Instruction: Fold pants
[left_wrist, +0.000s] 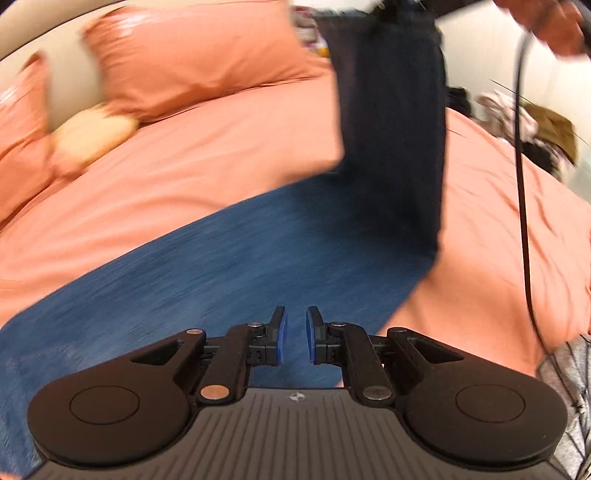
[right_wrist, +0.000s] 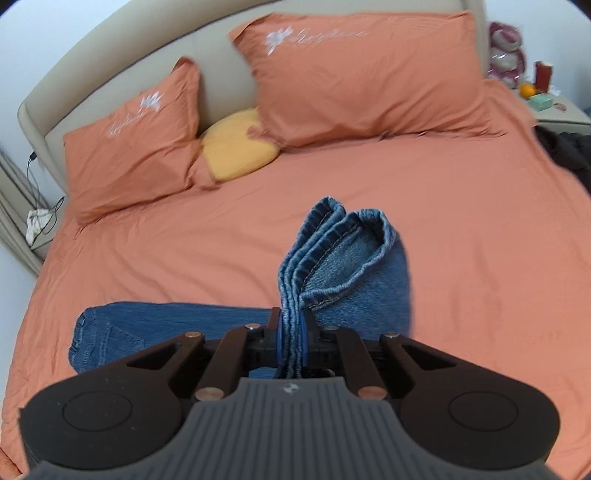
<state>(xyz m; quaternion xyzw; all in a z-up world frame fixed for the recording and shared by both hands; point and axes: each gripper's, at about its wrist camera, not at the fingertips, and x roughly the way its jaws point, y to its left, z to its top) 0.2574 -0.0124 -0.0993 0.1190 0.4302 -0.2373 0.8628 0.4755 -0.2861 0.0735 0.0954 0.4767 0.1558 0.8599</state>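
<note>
Orange sheets cover the bed (right_wrist: 461, 229), the largest thing we see, with two matching pillows (right_wrist: 369, 77) and a small yellow cushion (right_wrist: 236, 147) against the beige headboard (right_wrist: 221, 88). Across the sheet lie our blue jeans (right_wrist: 155, 325), waist end flat towards the left, while the leg hems rise bunched in our right gripper (right_wrist: 291, 328), whose jaws pinch the denim tight. Our left gripper (left_wrist: 296, 334) hovers over the jeans (left_wrist: 207, 266) with jaws slightly parted and nothing between its blue pads (left_wrist: 282, 336).

Even, bright indoor light; strong fisheye curvature at edges; left wrist view motion-blurred, right wrist view mostly sharp.
</note>
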